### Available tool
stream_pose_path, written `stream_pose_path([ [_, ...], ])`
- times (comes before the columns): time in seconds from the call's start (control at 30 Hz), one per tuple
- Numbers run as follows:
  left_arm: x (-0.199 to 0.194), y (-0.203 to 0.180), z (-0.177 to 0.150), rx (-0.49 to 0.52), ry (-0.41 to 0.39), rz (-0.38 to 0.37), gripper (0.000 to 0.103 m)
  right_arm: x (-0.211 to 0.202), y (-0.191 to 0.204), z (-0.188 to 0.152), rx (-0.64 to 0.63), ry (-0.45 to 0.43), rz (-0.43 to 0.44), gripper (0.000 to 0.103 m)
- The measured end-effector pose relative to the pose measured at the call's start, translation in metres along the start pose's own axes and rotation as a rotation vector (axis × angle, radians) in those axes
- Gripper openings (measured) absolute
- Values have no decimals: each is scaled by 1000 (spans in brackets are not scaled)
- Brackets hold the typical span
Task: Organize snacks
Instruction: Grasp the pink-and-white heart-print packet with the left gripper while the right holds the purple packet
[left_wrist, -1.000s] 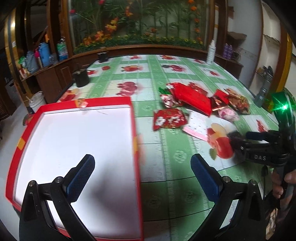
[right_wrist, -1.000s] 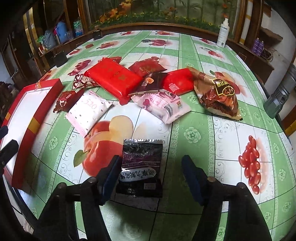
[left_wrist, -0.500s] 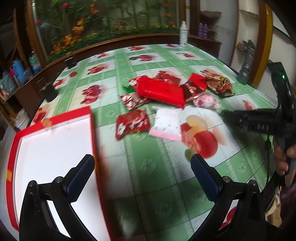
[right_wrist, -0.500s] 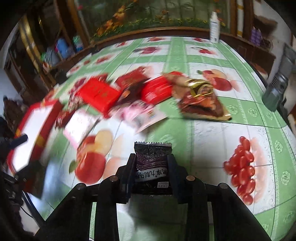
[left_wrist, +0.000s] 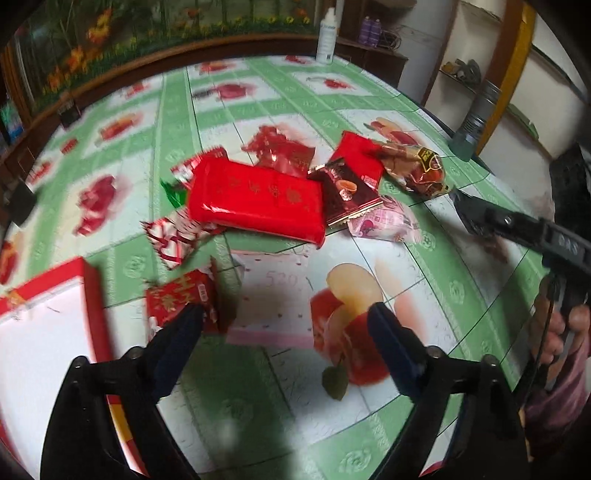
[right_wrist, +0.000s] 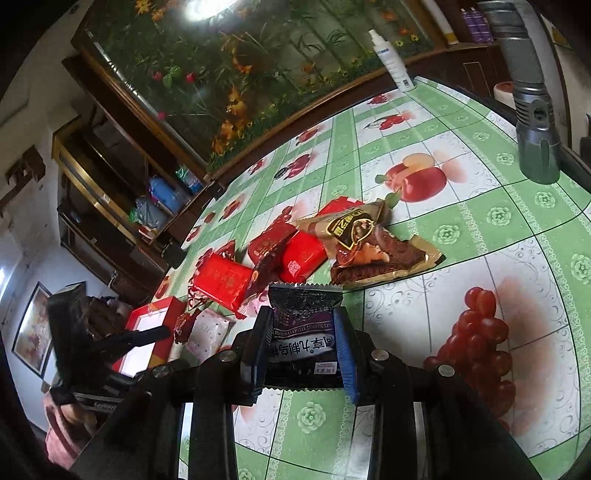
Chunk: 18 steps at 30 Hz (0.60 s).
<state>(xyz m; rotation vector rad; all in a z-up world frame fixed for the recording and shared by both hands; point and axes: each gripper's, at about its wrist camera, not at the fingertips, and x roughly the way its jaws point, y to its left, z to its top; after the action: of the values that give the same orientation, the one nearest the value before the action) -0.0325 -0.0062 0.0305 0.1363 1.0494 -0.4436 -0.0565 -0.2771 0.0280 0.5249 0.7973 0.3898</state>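
Right hand-held gripper (right_wrist: 301, 349) pinches the dark snack packet (right_wrist: 304, 332) at lower centre, lifted and tilted off the desk (right_wrist: 480, 229); a second ago it lay flat between spread fingers. Left hand-held gripper (left_wrist: 286, 325) is spread over the small red packet (left_wrist: 183, 299), having swung right from the red tray (left_wrist: 48, 325). Next: likely carry the packet to the tray.

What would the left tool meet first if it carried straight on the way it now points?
Probably the pale pink snack packet lying between its open fingers; the left tool points down at it. Depth is unclear.
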Motion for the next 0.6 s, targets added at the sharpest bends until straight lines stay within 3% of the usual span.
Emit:
stream_pose_path([
  [0.13,12,2,0,-25,34,-12,87,-2,-2,-3,8,-3,7,34],
  [0.27,17,3,1,-34,31,-13,76,0,-2,-4,9,3,12,34],
  [0.37,19,7,5,-50,23,-19,73,2,-4,-4,13,10,12,34],
  [0.6,18,0,1,20,-12,33,41,3,-4,-4,9,11,-10,34],
])
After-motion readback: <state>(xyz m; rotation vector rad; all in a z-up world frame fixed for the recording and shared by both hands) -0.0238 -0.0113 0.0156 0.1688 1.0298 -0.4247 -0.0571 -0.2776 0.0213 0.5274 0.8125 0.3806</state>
